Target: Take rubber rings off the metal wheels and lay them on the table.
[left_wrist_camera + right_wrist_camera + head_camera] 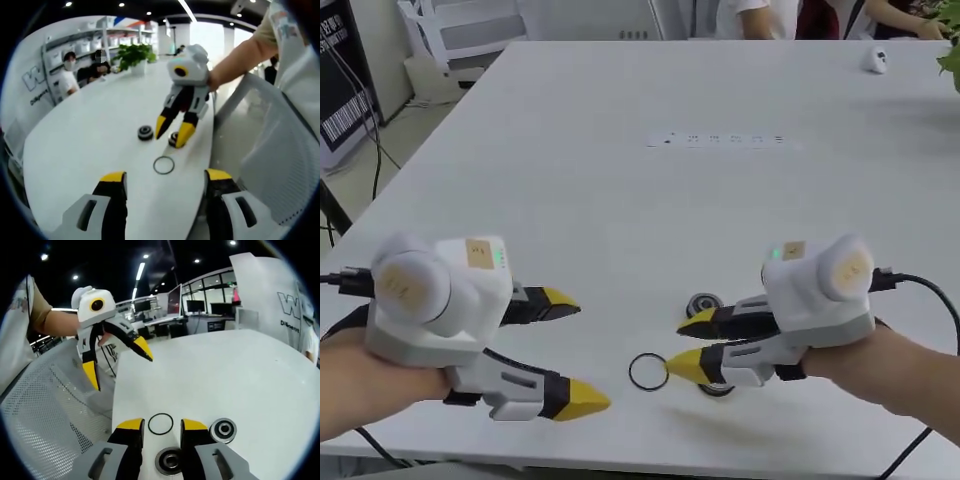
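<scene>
Head view, left to right.

Your left gripper [575, 350], lower left of frame: jaws spread wide, holding nothing.

Rubber ring [648, 371], lower centre: lies flat on the white tabletop [620, 200] between your two grippers, just beside the lower tip of the right one. It is off both wheels.

Your right gripper [688, 343], right of centre: jaws parted by a moderate gap, much narrower than the left pair. In the right gripper view a metal wheel [169, 460] lies flat between them at bottom centre. Whether either jaw touches it cannot be told. The ring sits just ahead of the tips there. A second wheel [223, 430] lies flat just right of the right-hand jaw, apart from the ring.

Surface and room: the tabletop is pale and matte. A white power strip [720, 140] lies across its middle, well beyond the work. Leaves of a plant [950, 60] show at the upper right edge. In the left gripper view a white mesh chair [270, 150] stands along the right side, and people sit at the far end of the tabletop at upper left.

Writing: a barcode label [345, 120] at upper left of the head view, digits too small to read. In the right gripper view a large "W" on a white wall panel [290, 305] at upper right, with an unreadable smaller line beneath.
</scene>
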Tool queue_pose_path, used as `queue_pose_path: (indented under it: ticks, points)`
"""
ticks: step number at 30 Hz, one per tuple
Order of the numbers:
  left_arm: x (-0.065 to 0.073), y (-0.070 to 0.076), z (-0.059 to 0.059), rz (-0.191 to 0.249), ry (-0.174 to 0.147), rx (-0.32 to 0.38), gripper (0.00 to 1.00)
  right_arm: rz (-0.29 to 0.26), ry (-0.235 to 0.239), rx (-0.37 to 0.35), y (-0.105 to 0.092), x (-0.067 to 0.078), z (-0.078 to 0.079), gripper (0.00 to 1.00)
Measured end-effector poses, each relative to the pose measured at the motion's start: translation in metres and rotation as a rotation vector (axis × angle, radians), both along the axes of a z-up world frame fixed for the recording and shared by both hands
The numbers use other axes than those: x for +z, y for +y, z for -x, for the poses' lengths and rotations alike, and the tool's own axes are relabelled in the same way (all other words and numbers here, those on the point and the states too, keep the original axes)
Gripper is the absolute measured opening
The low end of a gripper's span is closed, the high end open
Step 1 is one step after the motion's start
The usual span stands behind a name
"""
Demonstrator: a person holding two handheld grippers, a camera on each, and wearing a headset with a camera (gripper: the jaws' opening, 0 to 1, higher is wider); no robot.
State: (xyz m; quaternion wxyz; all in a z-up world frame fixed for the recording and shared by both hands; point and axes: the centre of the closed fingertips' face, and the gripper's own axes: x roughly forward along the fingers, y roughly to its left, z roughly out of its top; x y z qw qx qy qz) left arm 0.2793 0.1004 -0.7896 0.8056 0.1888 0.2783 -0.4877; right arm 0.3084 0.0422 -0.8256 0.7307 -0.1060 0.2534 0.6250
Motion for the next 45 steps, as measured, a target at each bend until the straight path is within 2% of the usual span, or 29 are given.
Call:
queue_pose_path:
  ticks: [9, 14, 25, 34, 45]
  points:
    - [0.001, -0.010, -0.006, -0.005, -0.006, -0.024, 0.62, -0.012, -0.007, -0.032, -0.012, 0.004, -0.005, 0.28]
    - [-0.003, -0.017, -0.009, -0.011, 0.006, -0.041, 0.63, -0.010, -0.009, -0.039, -0.019, 0.004, -0.003, 0.28]
    - [-0.008, -0.029, -0.013, -0.016, 0.018, -0.068, 0.63, -0.008, -0.005, -0.069, -0.036, 0.000, -0.002, 0.28]
    - [-0.009, -0.040, -0.017, -0.018, 0.015, -0.089, 0.62, -0.006, -0.004, -0.090, -0.045, -0.003, -0.001, 0.29]
    - [-0.012, -0.056, -0.022, -0.011, 0.019, -0.113, 0.59, 0.005, 0.010, -0.111, -0.053, -0.013, 0.001, 0.29]
